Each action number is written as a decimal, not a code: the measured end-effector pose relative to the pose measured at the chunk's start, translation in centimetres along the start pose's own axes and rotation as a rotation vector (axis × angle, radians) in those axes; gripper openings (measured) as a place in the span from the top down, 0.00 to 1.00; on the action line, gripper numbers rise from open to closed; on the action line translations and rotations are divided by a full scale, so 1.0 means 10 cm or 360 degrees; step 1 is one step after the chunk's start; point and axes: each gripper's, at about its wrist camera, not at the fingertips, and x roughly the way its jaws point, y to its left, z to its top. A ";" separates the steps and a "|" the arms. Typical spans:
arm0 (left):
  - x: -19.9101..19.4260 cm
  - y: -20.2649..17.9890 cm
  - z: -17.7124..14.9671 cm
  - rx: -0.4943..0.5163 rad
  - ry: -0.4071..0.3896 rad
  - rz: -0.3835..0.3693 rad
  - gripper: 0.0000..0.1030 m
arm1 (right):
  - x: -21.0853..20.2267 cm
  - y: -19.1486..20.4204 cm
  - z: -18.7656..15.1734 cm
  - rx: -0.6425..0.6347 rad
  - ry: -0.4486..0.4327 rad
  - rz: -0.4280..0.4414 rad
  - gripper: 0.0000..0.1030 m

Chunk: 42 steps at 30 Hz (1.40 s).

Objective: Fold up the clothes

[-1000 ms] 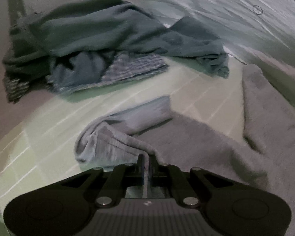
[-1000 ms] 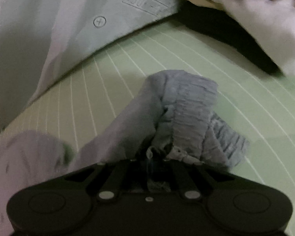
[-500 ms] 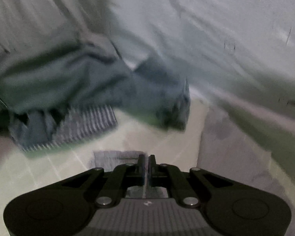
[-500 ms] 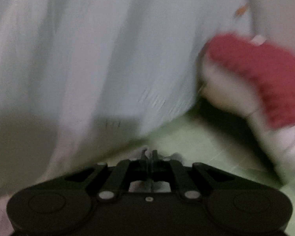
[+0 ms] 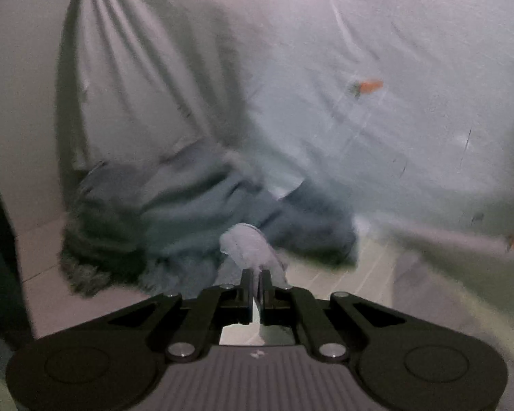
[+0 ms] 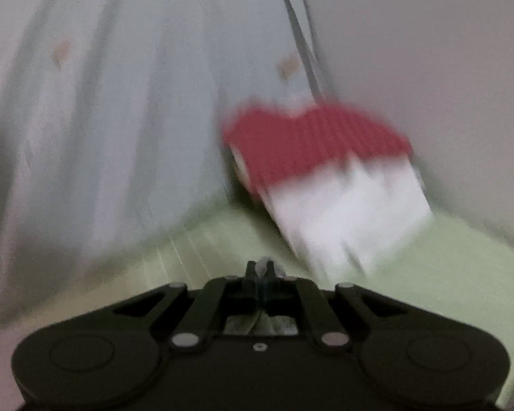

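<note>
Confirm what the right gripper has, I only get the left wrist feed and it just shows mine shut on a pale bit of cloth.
Observer: The right gripper is shut too, with a small tuft of pale cloth poking out between its fingers.
Operator: What's ahead of it?
Observer: A red and white folded item, blurred, lying on the green mat.
Operator: My view has a dark blue-grey heap. Is it in yours?
Observer: No, the right wrist view shows no heap, only a pale sheet hanging behind the mat.
</note>
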 end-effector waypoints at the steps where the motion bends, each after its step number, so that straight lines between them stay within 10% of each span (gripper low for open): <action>1: 0.02 0.03 -0.10 0.0013 0.0052 0.0015 0.97 | 0.05 -0.08 -0.16 0.0012 0.0105 -0.0024 0.95; 5: 0.10 0.09 -0.44 0.0063 0.0244 0.0029 0.96 | 0.14 -0.24 -0.62 0.0066 0.0344 -0.0102 0.81; 13: 0.05 0.12 -0.46 0.0074 0.0261 0.0056 0.81 | -0.01 0.03 -0.57 -0.0024 0.0211 -0.0072 0.24; 16: 0.03 0.10 -0.39 0.0082 0.0235 0.0042 0.71 | 0.03 0.18 -0.48 -0.0131 0.0165 -0.0060 0.19; 31: 0.77 -0.56 -0.40 0.0329 0.0498 -0.0165 0.46 | 0.79 0.73 -0.21 -0.0181 0.0256 -0.0002 0.19; 42: 1.67 -1.05 -0.45 0.0450 0.0718 -0.0018 0.37 | 1.79 0.90 0.00 -0.0123 0.0585 -0.0223 0.29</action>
